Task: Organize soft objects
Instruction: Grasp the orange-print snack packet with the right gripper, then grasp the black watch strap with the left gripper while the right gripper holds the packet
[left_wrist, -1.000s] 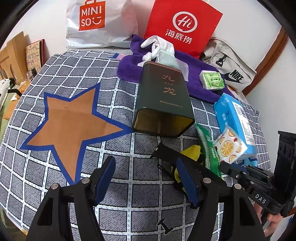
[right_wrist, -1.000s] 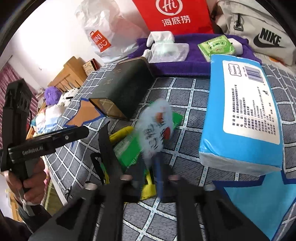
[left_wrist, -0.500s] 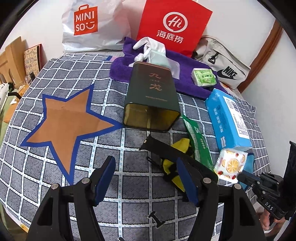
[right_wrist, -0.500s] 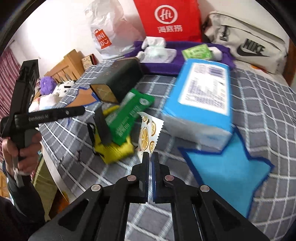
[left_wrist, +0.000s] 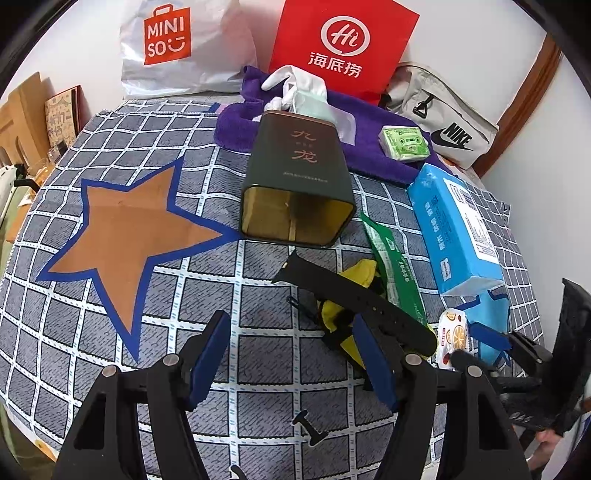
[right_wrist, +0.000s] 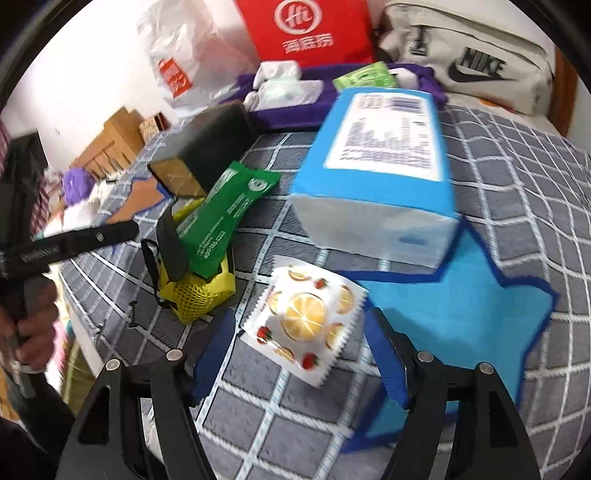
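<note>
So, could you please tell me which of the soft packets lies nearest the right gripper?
The white packet printed with orange slices and strawberries: it lies between the opening right gripper. The green sachet and blue tissue pack lie farther away.

Fruit-print wipe pkt (right_wrist: 307, 322) lies flat just left of blue star (right_wrist: 458, 317); blue tissue pack (right_wrist: 380, 155) behind star, green pkt (right_wrist: 229, 218) further left on yellow pouch (right_wrist: 199, 291).

Both wrist cams: close, angled down.
</note>
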